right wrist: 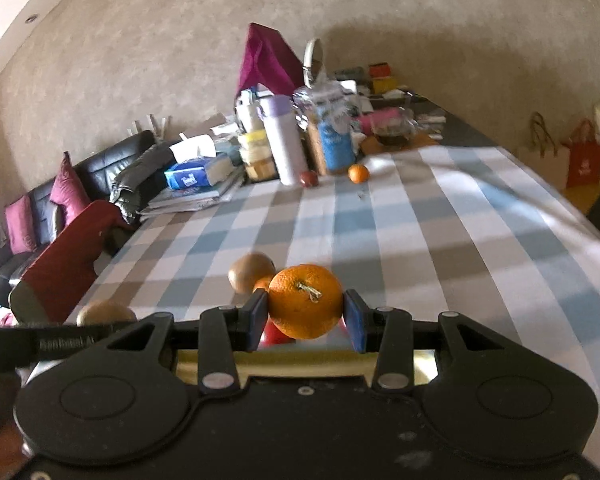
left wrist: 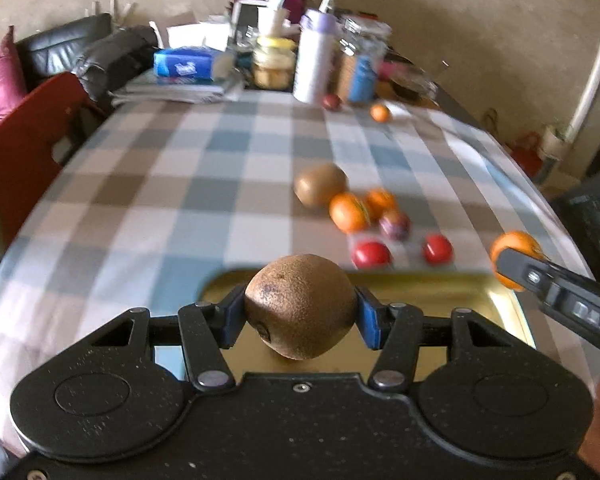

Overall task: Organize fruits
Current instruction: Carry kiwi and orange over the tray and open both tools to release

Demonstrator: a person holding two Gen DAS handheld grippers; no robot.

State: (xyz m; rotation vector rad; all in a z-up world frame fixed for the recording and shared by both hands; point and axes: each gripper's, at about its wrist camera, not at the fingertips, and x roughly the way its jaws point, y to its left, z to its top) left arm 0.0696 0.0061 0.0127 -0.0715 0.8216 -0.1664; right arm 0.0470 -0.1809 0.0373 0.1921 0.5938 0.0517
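Observation:
My left gripper (left wrist: 300, 312) is shut on a brown kiwi (left wrist: 300, 304), held above a gold tray (left wrist: 440, 292) at the near table edge. My right gripper (right wrist: 305, 318) is shut on an orange mandarin (right wrist: 305, 300) with a small stem; from the left wrist view that mandarin (left wrist: 514, 246) shows at the right, gripped by the black finger. Loose fruit lies on the checked cloth beyond the tray: a second kiwi (left wrist: 320, 184), two mandarins (left wrist: 348, 212), a plum (left wrist: 394, 224) and two red fruits (left wrist: 371, 254). The held kiwi (right wrist: 106, 312) also peeks in at the right wrist view's left.
At the table's far end stand a white-and-lilac bottle (left wrist: 314, 56), jars (left wrist: 272, 62), a blue tissue pack (left wrist: 184, 66) and papers, with a plum (left wrist: 332, 102) and a mandarin (left wrist: 380, 113) in front. A red chair (left wrist: 28, 152) and a black sofa (right wrist: 112, 164) stand to the left.

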